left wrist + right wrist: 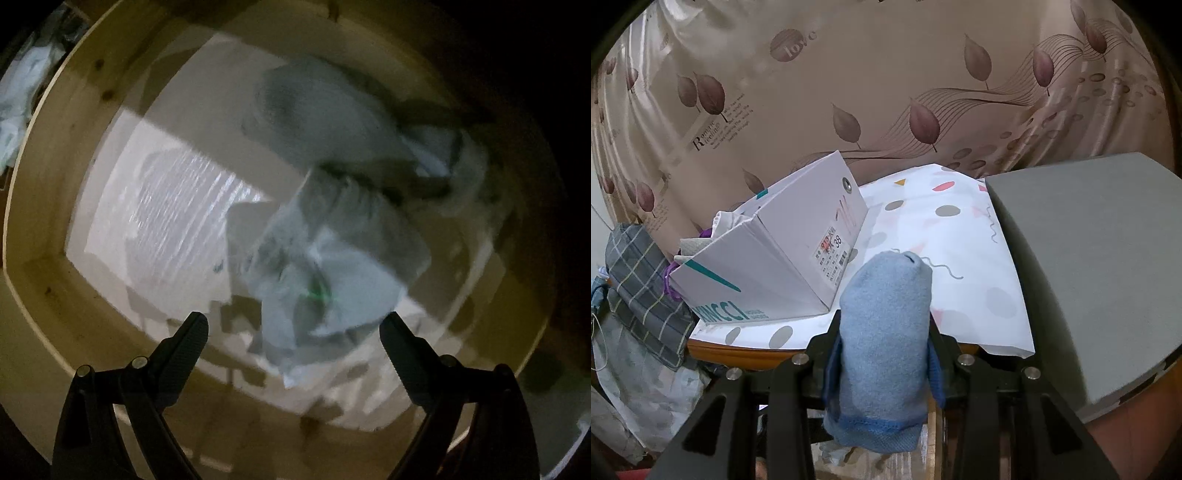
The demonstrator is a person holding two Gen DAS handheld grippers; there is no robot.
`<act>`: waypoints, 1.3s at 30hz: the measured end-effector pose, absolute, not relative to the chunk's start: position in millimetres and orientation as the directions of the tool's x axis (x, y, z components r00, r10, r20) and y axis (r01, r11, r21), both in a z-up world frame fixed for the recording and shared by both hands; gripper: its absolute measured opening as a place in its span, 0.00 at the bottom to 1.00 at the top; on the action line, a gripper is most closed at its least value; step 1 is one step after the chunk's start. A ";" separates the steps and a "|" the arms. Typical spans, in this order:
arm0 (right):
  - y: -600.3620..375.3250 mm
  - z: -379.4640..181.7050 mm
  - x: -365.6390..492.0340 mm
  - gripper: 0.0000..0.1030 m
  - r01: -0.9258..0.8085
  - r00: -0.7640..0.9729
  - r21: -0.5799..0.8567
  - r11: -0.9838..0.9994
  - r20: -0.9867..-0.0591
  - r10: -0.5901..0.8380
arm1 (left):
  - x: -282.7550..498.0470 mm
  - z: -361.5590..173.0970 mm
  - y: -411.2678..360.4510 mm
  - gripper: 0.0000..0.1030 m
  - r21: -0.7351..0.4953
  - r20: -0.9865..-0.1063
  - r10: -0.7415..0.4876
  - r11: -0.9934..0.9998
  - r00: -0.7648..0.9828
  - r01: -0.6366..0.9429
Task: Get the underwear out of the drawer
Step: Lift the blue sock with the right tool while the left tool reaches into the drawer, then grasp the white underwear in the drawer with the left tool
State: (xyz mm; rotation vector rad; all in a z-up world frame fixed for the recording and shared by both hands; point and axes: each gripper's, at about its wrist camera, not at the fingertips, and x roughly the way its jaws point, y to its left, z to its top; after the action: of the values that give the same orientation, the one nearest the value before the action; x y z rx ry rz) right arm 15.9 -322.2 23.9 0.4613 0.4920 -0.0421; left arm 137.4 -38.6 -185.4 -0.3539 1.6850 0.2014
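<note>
- blue knitted underwear (pixel 884 332), rolled into a bundle, stands upright between the jaws of the right gripper (pixel 884 325), which are clamped on its sides; it is already clear of the drawer and held just short of a table (pixel 746 354) covered with a spotted white cloth (pixel 960 236).
- judged step: carry the roll over the cloth and set it down. a good placement would use the bare patch of cloth between the shoe box (pixel 768 254) and the grey board (pixel 1089 266), lowering until the roll's base rests before the jaws part, so it does not tip or unroll.
- right hand pose: gripper roughly level, pointing forward at the table edge, roll rising between the fingers.
- wooden drawer (pixel 74 155) fills the left wrist view, dim and motion-blurred; pale, loosely heaped garments (pixel 325 258) lie on its white floor toward the right side, while the left side shows a bare, shiny liner (pixel 177 206).
- left gripper (pixel 293 325) has its jaws spread wide and holds nothing; the heap sits just ahead of and between the fingertips. whether they touch the fabric cannot be told through the blur.
- left hand pose: aimed steeply down into the drawer from above. for a next pick, closing on a single piece rather than on the heap would seem wise.
</note>
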 end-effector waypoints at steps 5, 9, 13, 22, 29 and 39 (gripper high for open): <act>-322.7 23.2 16.9 0.37 0.145 0.881 0.418 0.897 -0.468 0.076 | 140.8 -197.3 -44.9 0.81 -0.065 -0.984 -0.119 0.935 -0.136 -0.347; -323.1 22.9 16.9 0.37 0.139 0.879 0.424 0.895 -0.470 0.086 | 139.3 -193.9 -48.2 0.42 -0.036 -0.989 -0.078 0.948 -0.123 -0.315; -323.2 24.3 16.1 0.37 0.139 0.878 0.417 0.898 -0.472 0.082 | 130.8 -187.8 -44.5 0.34 -0.050 -0.989 -0.087 0.957 -0.119 -0.285; -317.2 22.3 16.9 0.37 0.139 0.869 0.387 0.912 -0.490 0.075 | 98.6 -151.9 -14.2 0.32 -0.071 -0.996 -0.081 0.979 -0.048 -0.191; -306.6 21.0 19.7 0.37 0.145 0.863 0.331 0.932 -0.503 0.044 | 70.5 -112.9 -6.0 0.32 -0.059 -0.996 -0.054 0.995 0.067 -0.079; -303.7 16.6 20.0 0.37 0.170 0.854 0.289 0.942 -0.520 0.005 | 54.7 -57.0 -3.1 0.32 0.044 -0.956 0.019 0.996 0.292 0.079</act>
State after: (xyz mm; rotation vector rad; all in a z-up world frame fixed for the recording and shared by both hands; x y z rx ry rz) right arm 20.0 -303.7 16.6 0.3343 0.5422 -0.0881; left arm 54.7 -3.1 -57.0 0.0879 1.2749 -0.0398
